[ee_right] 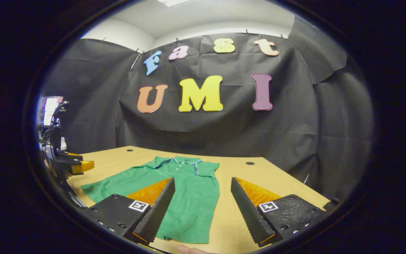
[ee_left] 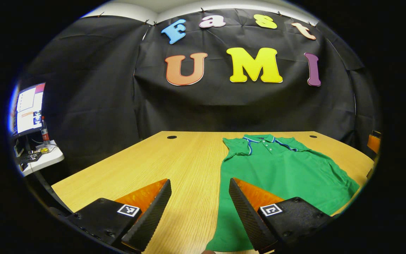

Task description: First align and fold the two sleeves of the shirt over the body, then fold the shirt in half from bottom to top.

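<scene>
A green polo shirt [ee_left: 280, 173] lies flat on the wooden table [ee_left: 174, 158], collar [ee_left: 261, 139] toward the far wall and hem toward me. Its short sleeve [ee_left: 236, 146] lies close along the body. My left gripper [ee_left: 199, 181] hovers open over the table at the shirt's left hem corner, one finger over bare wood and the other over cloth. In the right gripper view the shirt [ee_right: 189, 194] spreads to the left. My right gripper [ee_right: 202, 179] is open at its right hem edge, holding nothing. The left gripper [ee_right: 78, 164] shows farther off at the left.
A white side table with a monitor [ee_left: 30, 109], keyboard and a bottle [ee_left: 44, 131] stands left of the wooden table. Round cable holes [ee_left: 171, 137] [ee_left: 313, 136] sit near the far edge. The black cloth wall closes the back. A fingertip [ee_right: 189, 249] shows at the bottom edge.
</scene>
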